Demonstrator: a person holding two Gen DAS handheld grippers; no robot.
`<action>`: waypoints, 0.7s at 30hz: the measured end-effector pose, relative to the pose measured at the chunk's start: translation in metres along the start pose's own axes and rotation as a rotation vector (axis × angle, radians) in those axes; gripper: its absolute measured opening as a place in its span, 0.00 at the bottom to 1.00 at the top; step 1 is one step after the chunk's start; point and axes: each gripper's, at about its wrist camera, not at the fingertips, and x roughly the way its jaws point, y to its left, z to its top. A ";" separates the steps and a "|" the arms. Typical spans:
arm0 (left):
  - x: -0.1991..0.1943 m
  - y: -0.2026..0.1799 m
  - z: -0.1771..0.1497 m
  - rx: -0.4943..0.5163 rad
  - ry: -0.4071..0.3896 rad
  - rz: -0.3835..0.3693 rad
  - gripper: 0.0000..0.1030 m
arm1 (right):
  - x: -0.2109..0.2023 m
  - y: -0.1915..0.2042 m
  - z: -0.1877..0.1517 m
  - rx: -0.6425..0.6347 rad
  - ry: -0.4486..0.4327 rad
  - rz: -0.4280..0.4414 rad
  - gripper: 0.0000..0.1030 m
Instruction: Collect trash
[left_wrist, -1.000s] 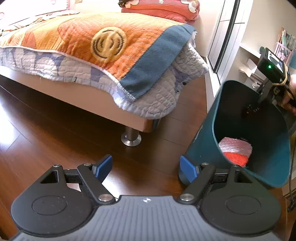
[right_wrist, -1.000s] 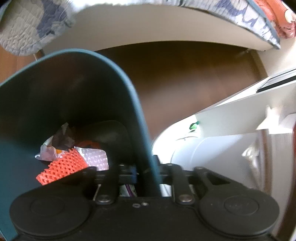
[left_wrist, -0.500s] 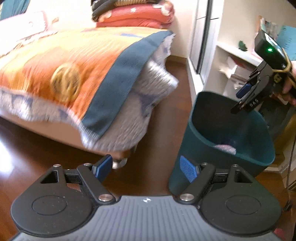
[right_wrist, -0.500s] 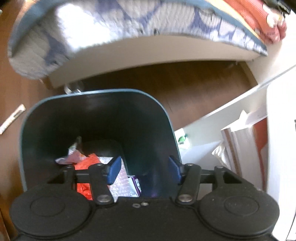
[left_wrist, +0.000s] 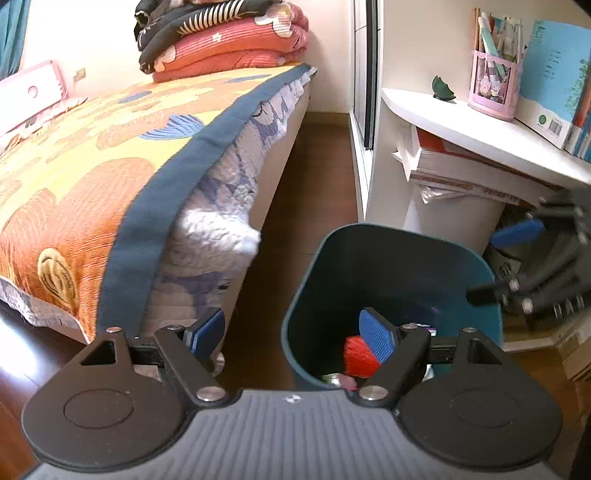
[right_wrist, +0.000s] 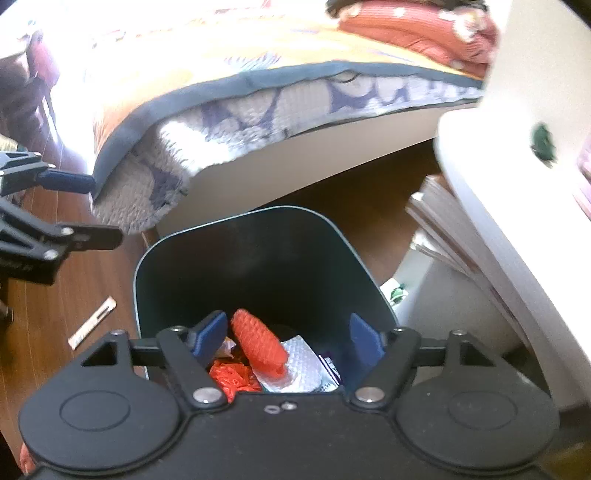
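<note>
A teal waste bin (left_wrist: 388, 266) stands upright on the wooden floor between the bed and the white shelves. Inside it lie an orange-red foam net (right_wrist: 258, 341), bubble wrap (right_wrist: 301, 356), crumpled red plastic (right_wrist: 232, 380) and a purple wrapper (right_wrist: 332, 369). My right gripper (right_wrist: 288, 336) hovers above the bin's near rim; its jaws are opening and nothing sits between the pads. It shows blurred in the left wrist view (left_wrist: 498, 262). My left gripper (left_wrist: 291, 332) is open and empty beside the bin's left side, also visible from the right (right_wrist: 85, 208).
The bed (left_wrist: 110, 166) with an orange quilt overhangs the floor left of the bin. White shelves (left_wrist: 480, 129) with books, stacked papers and a pink pen holder (left_wrist: 493, 92) stand to its right. A small paper strip (right_wrist: 92, 323) lies on the floor beside the bin.
The right gripper, shut on the bin's wall a second ago, has let go, opened and risen. The bin went from tilted to upright. The left gripper rose, still open.
</note>
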 end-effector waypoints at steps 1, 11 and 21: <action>0.000 -0.005 0.002 -0.012 0.006 0.006 0.77 | -0.004 -0.002 -0.006 0.014 -0.022 -0.003 0.79; 0.013 -0.043 -0.008 -0.141 0.096 0.090 0.78 | -0.030 -0.017 -0.041 0.146 -0.222 0.081 1.00; 0.017 -0.062 -0.032 -0.181 0.132 0.086 0.78 | -0.031 -0.025 -0.063 0.158 -0.315 0.164 1.00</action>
